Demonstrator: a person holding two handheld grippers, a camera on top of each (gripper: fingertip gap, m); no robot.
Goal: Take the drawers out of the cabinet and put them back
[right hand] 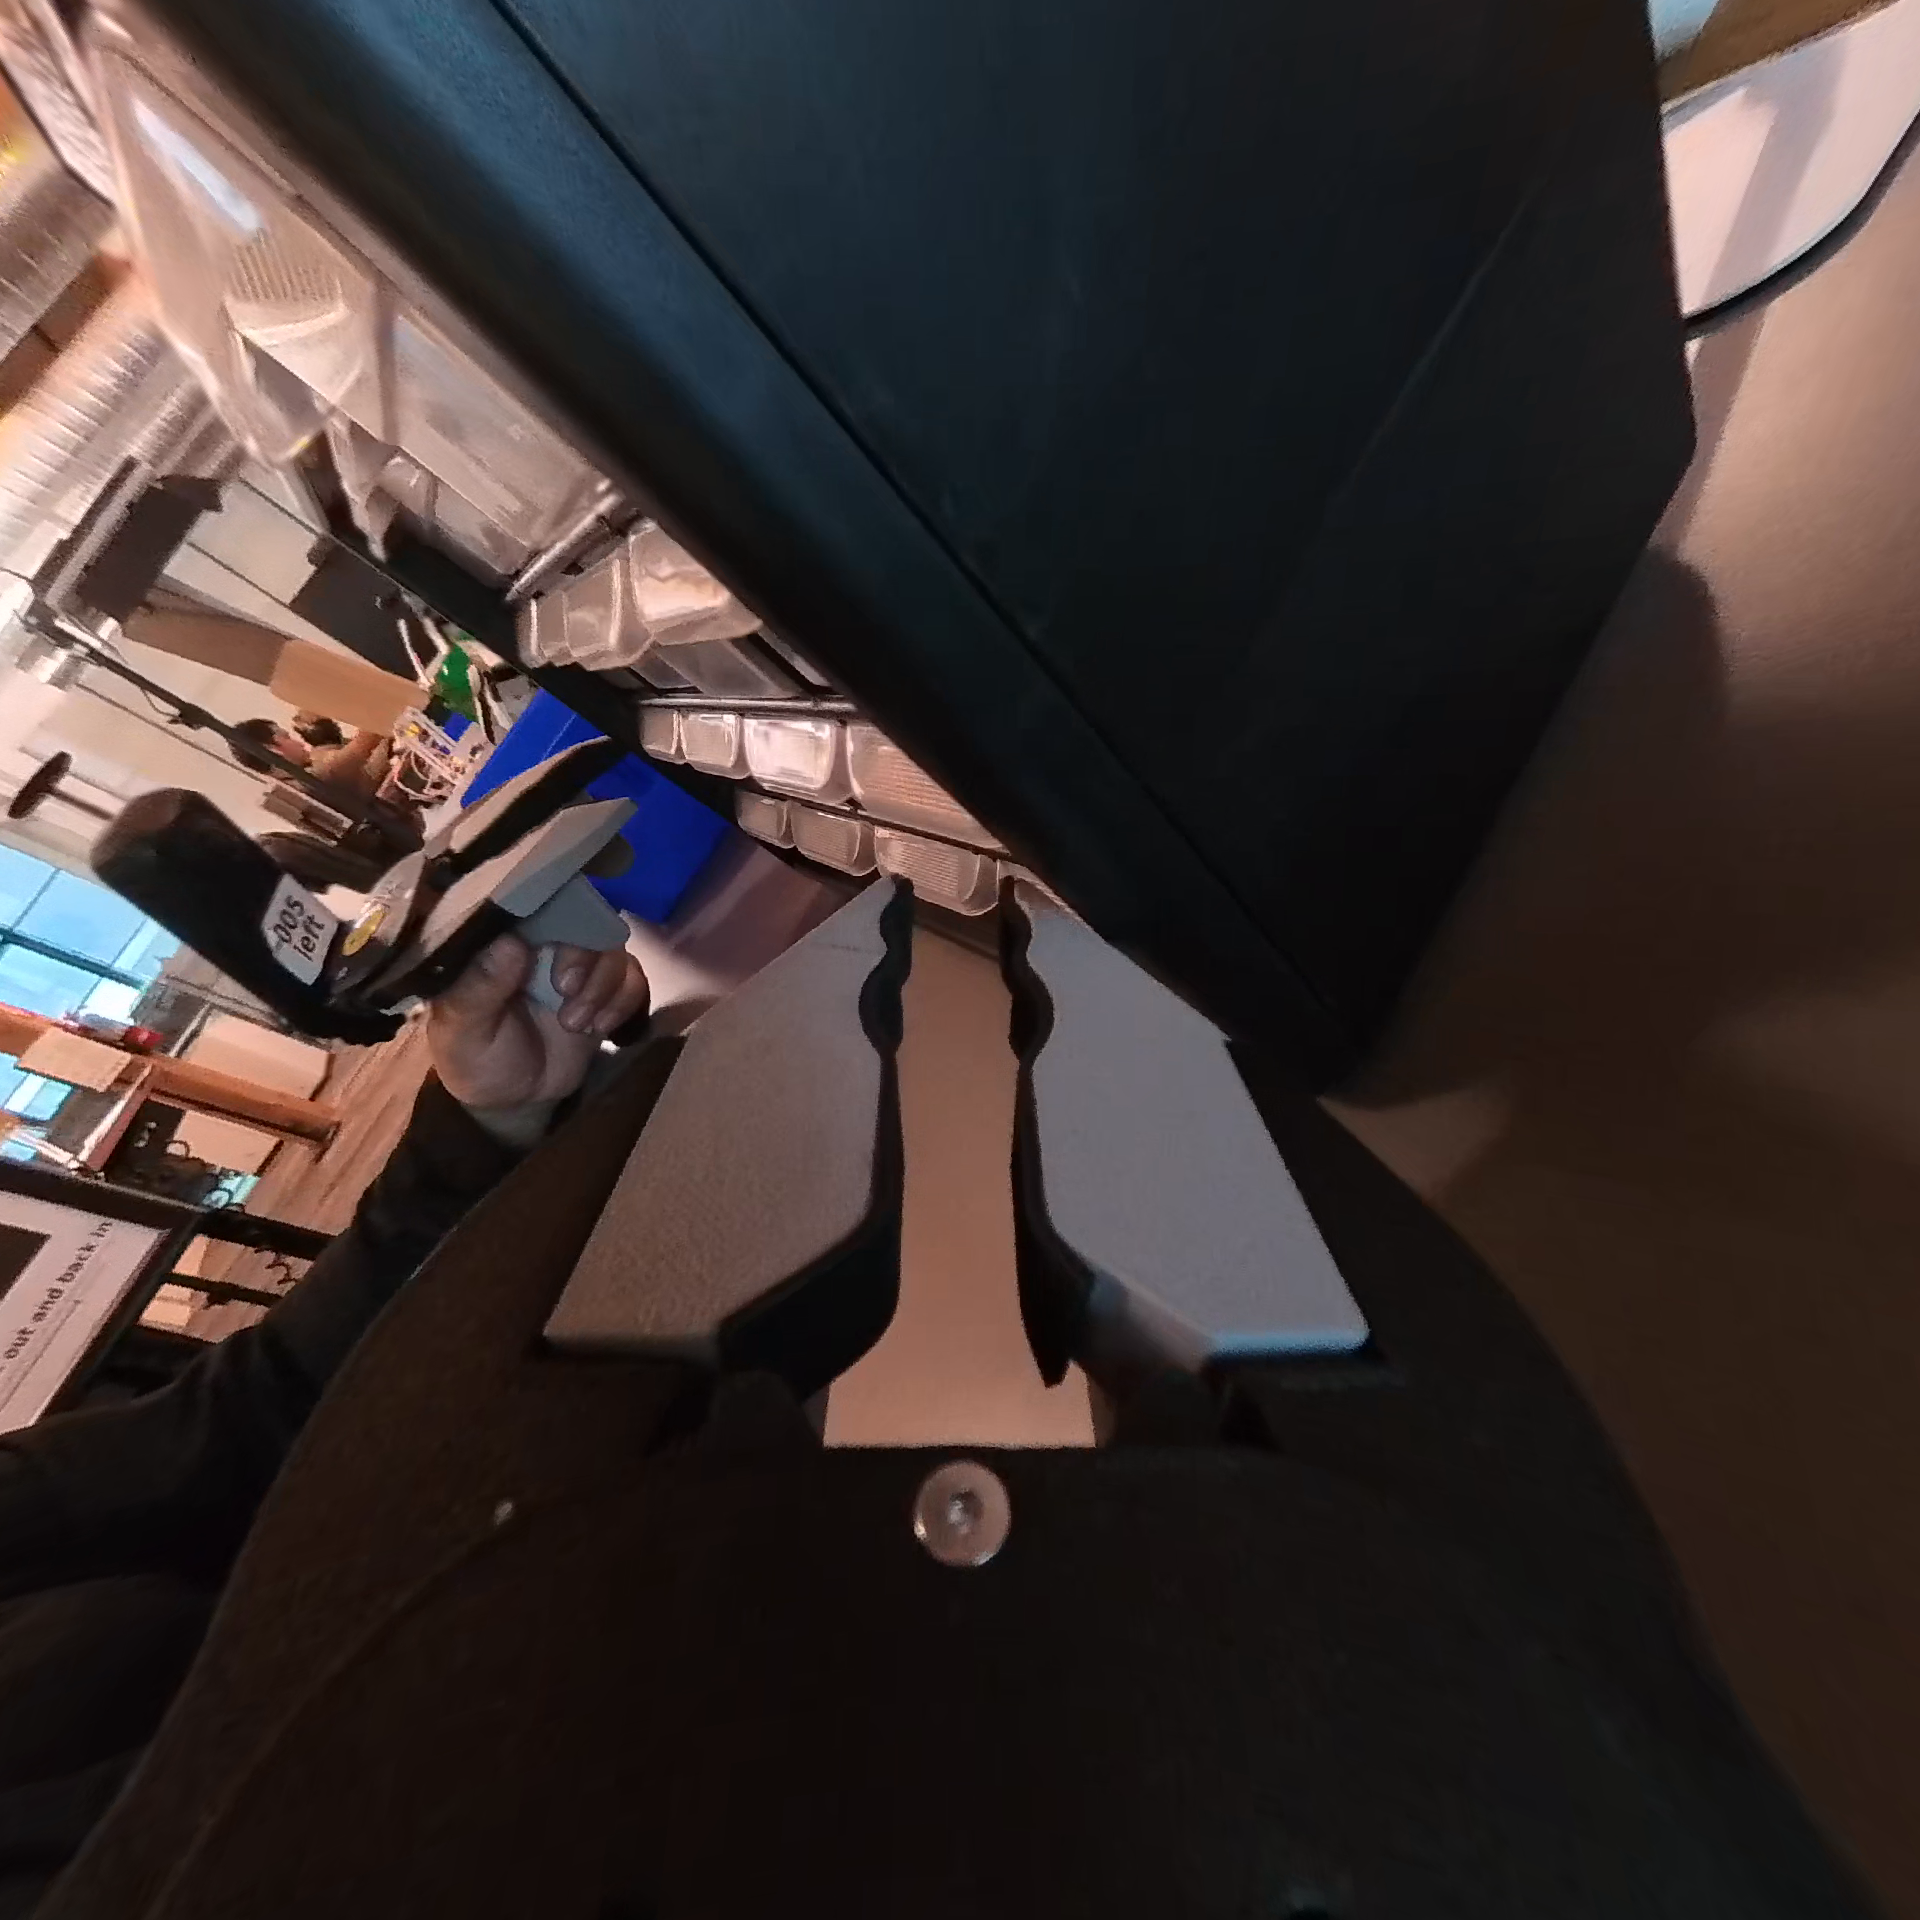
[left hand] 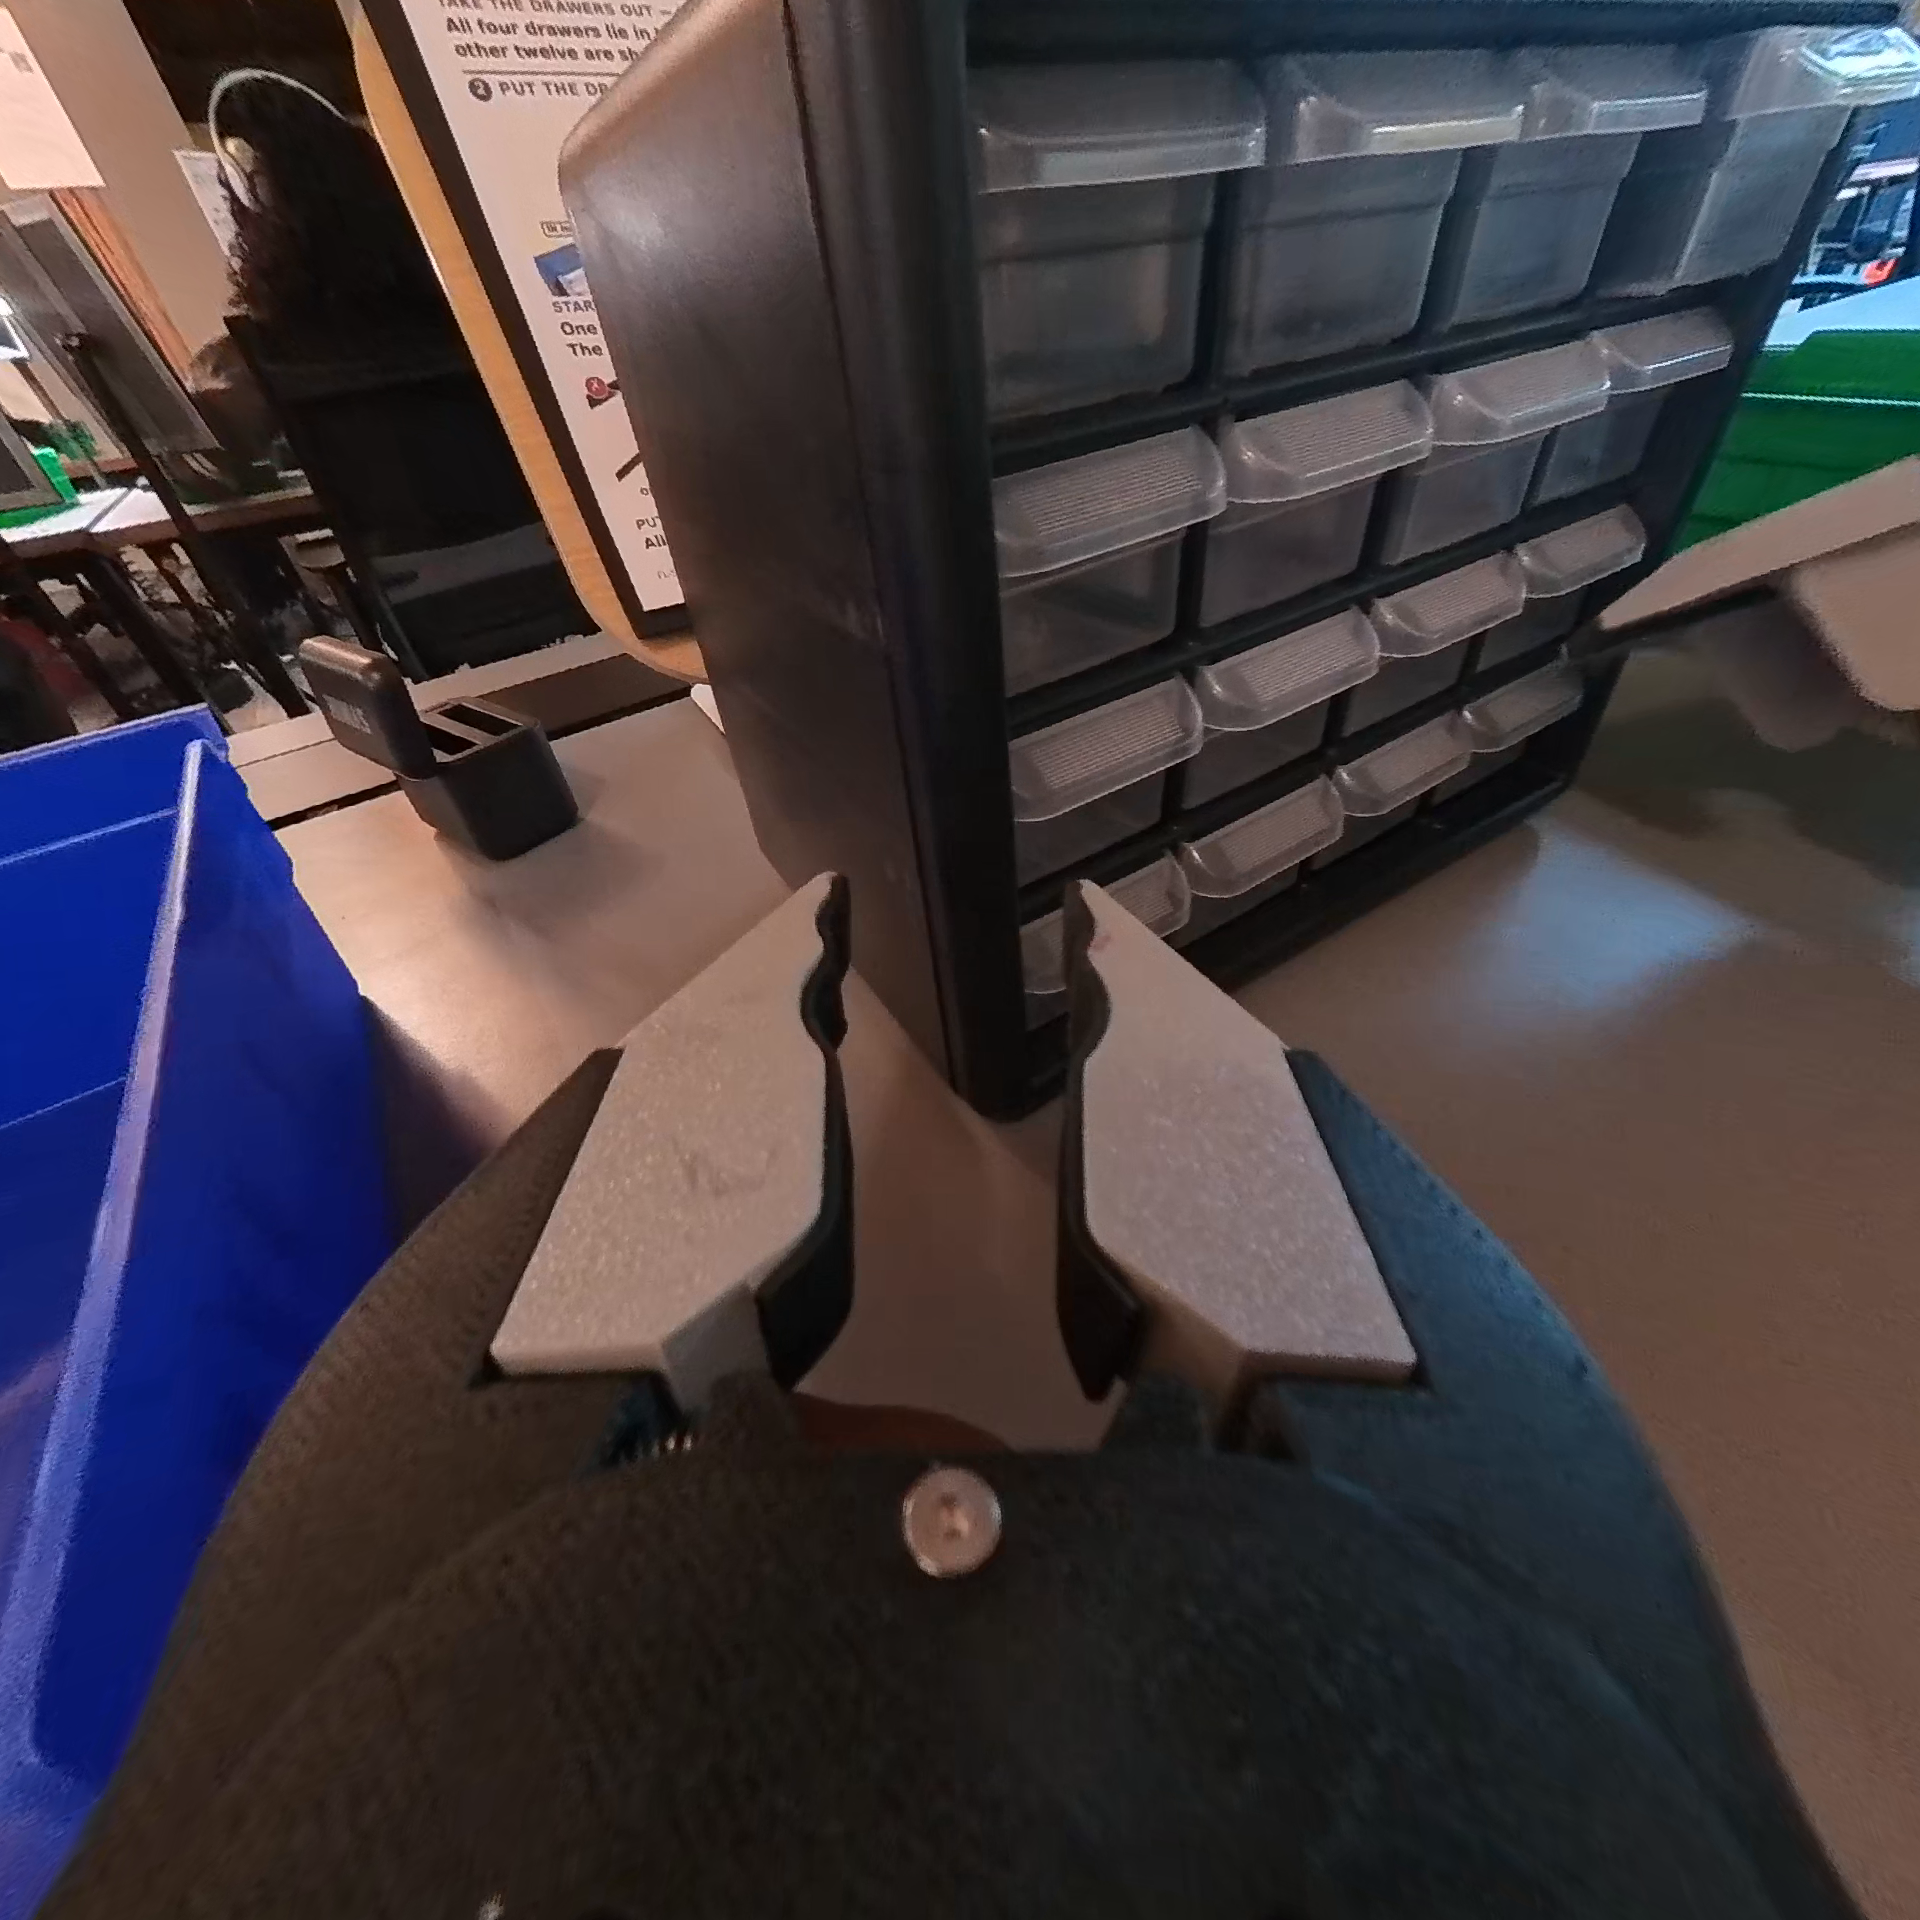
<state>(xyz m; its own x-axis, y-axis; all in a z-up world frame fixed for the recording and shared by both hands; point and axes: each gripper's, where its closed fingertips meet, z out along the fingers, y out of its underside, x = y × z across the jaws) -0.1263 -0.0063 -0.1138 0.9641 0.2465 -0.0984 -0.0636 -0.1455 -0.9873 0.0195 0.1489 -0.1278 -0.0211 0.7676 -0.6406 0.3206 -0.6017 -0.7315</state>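
Note:
A black cabinet (left hand: 1299,499) with several rows of clear plastic drawers (left hand: 1101,520) stands upright on a grey table (left hand: 1558,1143). All the drawers I can see sit in their slots. My left gripper (left hand: 956,914) is open and empty, its fingertips just in front of the cabinet's lower left front corner. My right gripper (right hand: 954,904) is open and empty, turned sideways, low beside the cabinet's dark right side wall (right hand: 1143,416). The drawer fronts (right hand: 790,748) show edge-on there. The left gripper (right hand: 499,883), held by a hand, also shows in the right wrist view.
A blue bin (left hand: 156,1143) stands close on the left, also seen in the right wrist view (right hand: 644,842). A small black holder (left hand: 478,769) sits on the table behind it. A printed sign board (left hand: 520,260) leans behind the cabinet. A pale blurred shape (left hand: 1829,582) lies at the cabinet's right.

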